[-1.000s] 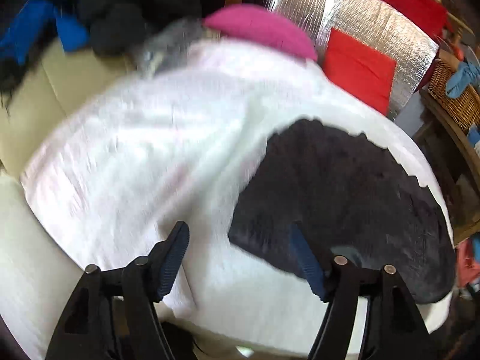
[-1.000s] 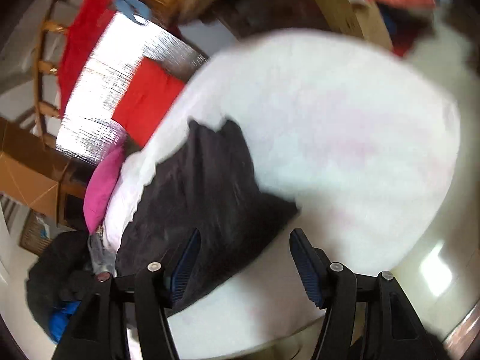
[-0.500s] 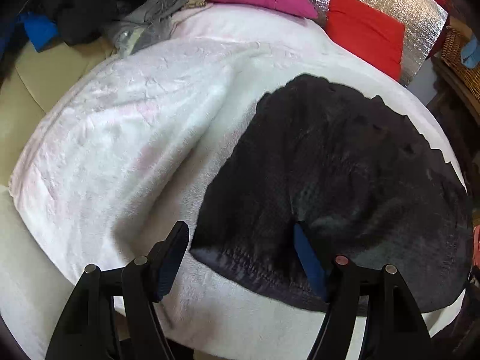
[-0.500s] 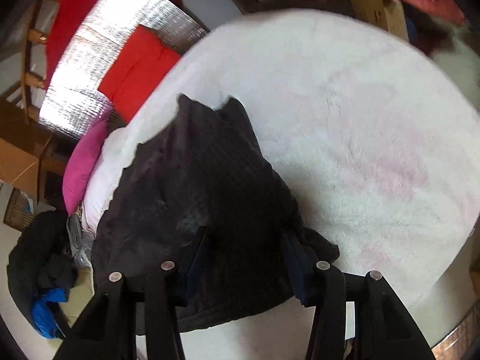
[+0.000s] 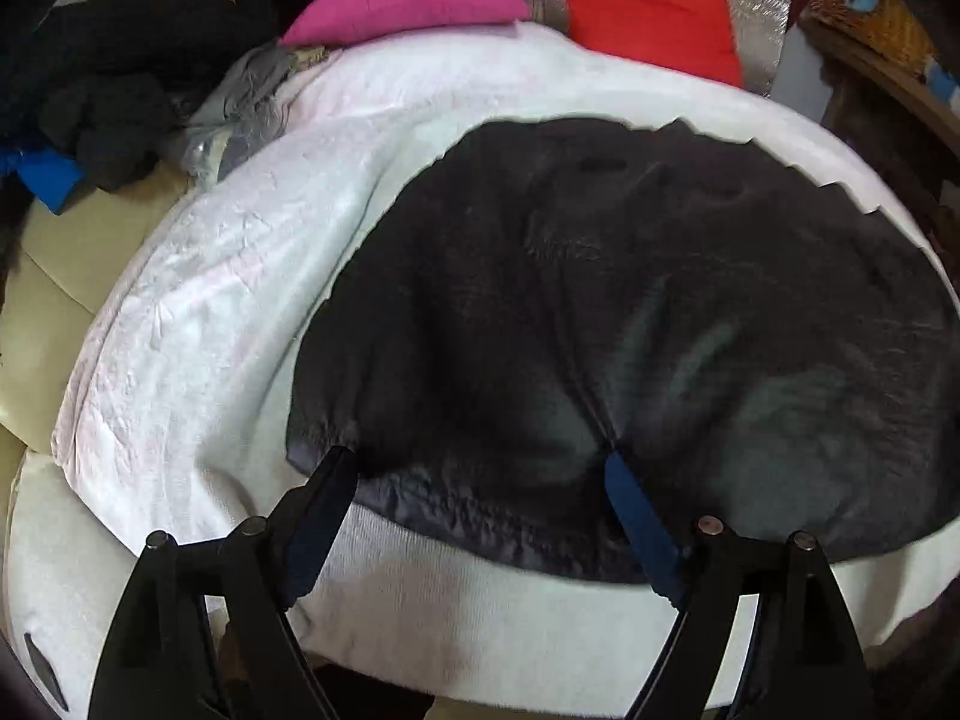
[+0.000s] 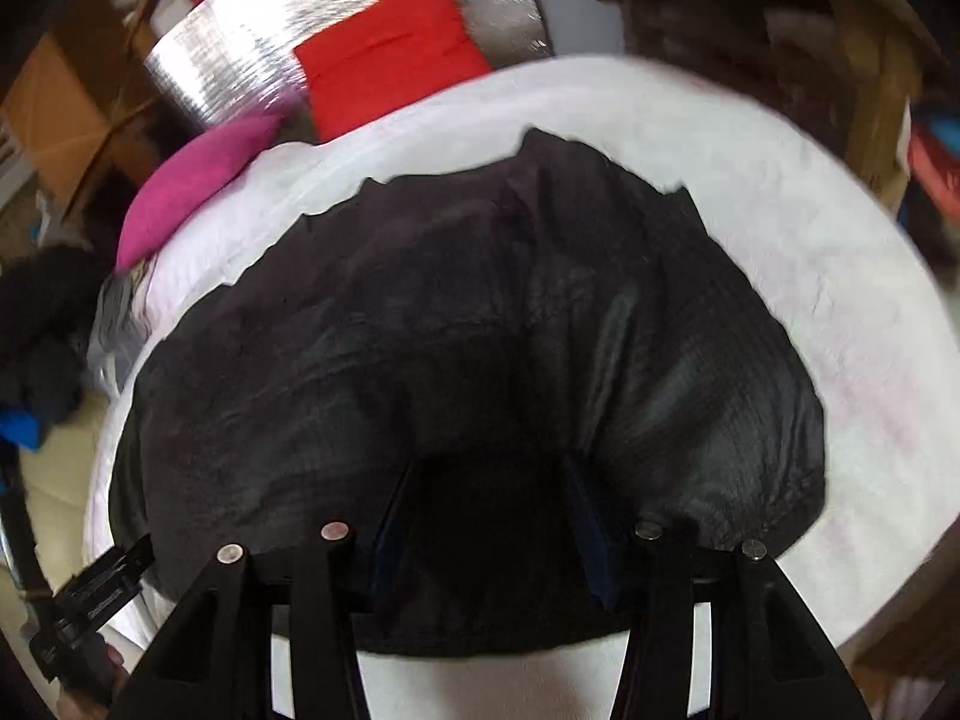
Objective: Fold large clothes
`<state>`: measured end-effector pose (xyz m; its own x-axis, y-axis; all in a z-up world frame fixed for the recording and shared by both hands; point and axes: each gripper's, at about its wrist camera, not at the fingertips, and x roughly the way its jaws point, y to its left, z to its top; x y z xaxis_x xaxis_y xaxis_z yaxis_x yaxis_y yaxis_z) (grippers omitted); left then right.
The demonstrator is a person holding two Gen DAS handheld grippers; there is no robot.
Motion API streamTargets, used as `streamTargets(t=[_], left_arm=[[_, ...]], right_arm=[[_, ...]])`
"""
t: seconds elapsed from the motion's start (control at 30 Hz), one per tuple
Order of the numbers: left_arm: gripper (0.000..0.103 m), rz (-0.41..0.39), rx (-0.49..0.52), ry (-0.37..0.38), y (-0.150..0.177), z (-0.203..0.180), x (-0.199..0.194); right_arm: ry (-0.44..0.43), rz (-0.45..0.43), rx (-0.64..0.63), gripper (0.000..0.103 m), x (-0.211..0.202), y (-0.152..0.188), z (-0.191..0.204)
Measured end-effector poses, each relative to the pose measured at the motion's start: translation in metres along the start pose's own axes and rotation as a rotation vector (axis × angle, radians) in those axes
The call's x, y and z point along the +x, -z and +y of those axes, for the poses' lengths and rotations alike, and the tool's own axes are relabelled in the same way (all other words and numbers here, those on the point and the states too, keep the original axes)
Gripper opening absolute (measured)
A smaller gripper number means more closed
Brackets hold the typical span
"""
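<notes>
Both grippers now nearer the black garment (image 5: 630, 312), left jaws opening

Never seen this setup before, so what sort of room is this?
Probably a lived-in home room: a black garment spread on a white blanket, pink and red cushions behind, clothes heaped on a cream sofa.

One black garment (image 5: 630, 324) lies on one white blanket (image 5: 228, 312). Beyond the jaws sit two cushions, one pink (image 5: 408, 3) and one red (image 5: 651, 18), plus one silver foil panel (image 6: 336, 30). Two grippers: left (image 5: 480, 474), right (image 6: 489, 492).
</notes>
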<state>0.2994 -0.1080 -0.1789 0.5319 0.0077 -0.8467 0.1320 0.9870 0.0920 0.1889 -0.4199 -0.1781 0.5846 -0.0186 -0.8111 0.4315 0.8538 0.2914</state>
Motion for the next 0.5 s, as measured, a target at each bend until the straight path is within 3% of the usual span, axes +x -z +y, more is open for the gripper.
streamTargets(t=[0.07,0.27,0.5], left_arm=[[0.085,-0.055,-0.008,0.020,0.001,0.002,-0.026],[0.087,-0.269,-0.014,-0.003,0.010,0.007,-0.119],[0.092,-0.409,-0.033,-0.026,0.034,0.011,-0.203]], right_arm=[[-0.018,-0.018,0.002,0.054,-0.016,0.003,0.007],[0.034,-0.184,-0.113,0.061,-0.089,0.022,0.037],[0.098,-0.307,-0.205,0.067,-0.162,0.041,0.065]])
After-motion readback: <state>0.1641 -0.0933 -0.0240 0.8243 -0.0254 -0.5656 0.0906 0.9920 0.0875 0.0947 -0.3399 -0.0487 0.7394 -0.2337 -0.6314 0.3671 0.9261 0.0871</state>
